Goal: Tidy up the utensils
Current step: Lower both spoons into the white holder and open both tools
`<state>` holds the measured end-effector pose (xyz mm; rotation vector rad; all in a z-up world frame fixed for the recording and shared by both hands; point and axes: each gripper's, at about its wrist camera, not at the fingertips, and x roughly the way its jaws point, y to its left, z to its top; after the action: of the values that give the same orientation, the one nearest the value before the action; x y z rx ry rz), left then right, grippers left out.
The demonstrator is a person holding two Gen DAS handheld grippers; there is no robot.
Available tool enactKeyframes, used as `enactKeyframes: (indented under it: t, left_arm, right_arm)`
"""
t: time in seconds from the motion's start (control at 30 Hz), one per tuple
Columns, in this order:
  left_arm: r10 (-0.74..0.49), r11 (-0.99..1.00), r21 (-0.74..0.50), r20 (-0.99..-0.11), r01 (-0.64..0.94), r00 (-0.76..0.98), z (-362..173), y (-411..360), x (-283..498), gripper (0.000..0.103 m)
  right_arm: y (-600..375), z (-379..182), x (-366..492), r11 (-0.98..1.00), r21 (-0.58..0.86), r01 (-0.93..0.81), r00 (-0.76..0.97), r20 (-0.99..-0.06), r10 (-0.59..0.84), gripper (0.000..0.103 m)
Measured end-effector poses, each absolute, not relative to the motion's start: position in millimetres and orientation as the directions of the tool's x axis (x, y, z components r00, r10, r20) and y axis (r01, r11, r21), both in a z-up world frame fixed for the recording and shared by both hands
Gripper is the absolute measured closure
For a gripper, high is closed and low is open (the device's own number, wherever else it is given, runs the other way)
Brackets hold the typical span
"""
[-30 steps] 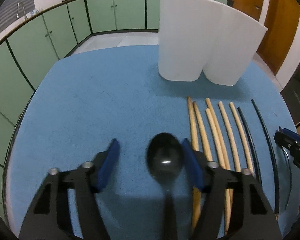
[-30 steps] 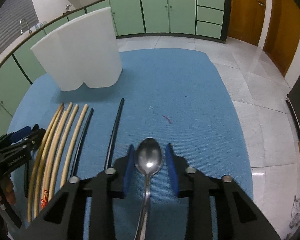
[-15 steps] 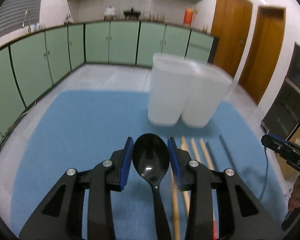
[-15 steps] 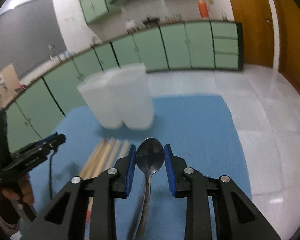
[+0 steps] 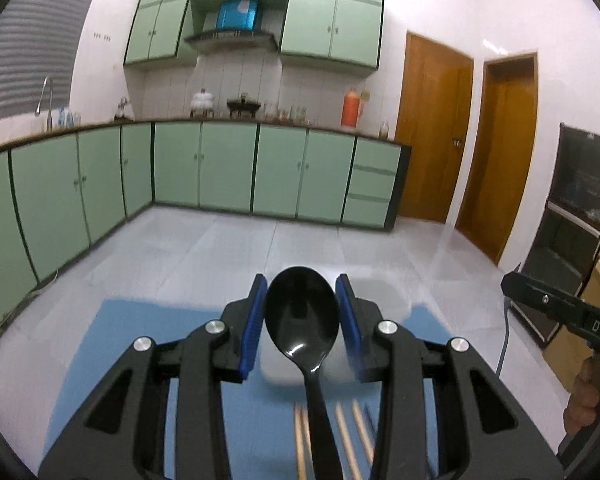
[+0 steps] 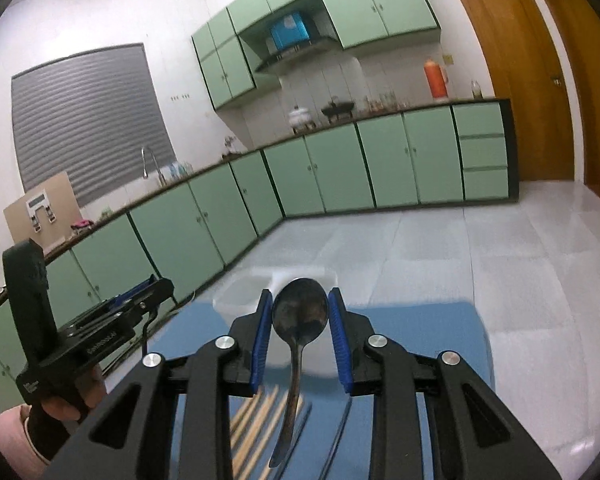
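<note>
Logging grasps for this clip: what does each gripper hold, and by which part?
The left gripper clamps a black spoon by the sides of its bowl. The right gripper clamps a metal spoon the same way, handle hanging below.

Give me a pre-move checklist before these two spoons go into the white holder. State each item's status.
1. Left gripper shut on the black spoon, bowl between the blue pads: ok.
2. Right gripper shut on the metal spoon, bowl between the pads, handle hanging down toward the camera: ok.
3. Both spoons lifted off the blue mat: ok.
4. White holder in sight ahead of the right gripper: ok, though blurred and partly hidden by the gripper.
5. Which compartment of the holder is free: cannot tell, its inside is not visible.
6. Wooden chopsticks lying on the mat, below the lifted spoons: ok.
</note>
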<state>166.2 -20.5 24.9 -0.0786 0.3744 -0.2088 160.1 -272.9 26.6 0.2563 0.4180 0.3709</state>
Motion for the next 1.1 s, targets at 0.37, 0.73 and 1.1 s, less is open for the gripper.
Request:
enactKeyframes:
  t: [0.37,0.73,1.1]
  left_arm:
    - [-0.138,0.990,-0.040,-0.228,0.133,0.964,64.9,-65.2,260.0,0.069]
    - [-0.100,0.995,-0.035,-0.282,0.094,0.954,33.8,-67.7,300.2,0.069]
    - [-0.100,0.995,-0.034,-0.340,0.094,0.935,9.8,-49.3,285.5,0.060]
  right_arm:
    - [-260.4,83.0,257.3,0.923,0.247,-0.294,0.896,-0.264,0.356,0.075]
    - [-232.2,41.2,311.1,0.942,0.210,-0.262,0.894,-0.315,0.319,0.075]
    - [-215.2,2.0,301.5,0.925,0.230,-0.303,0.847,-0.379,0.372,0.072]
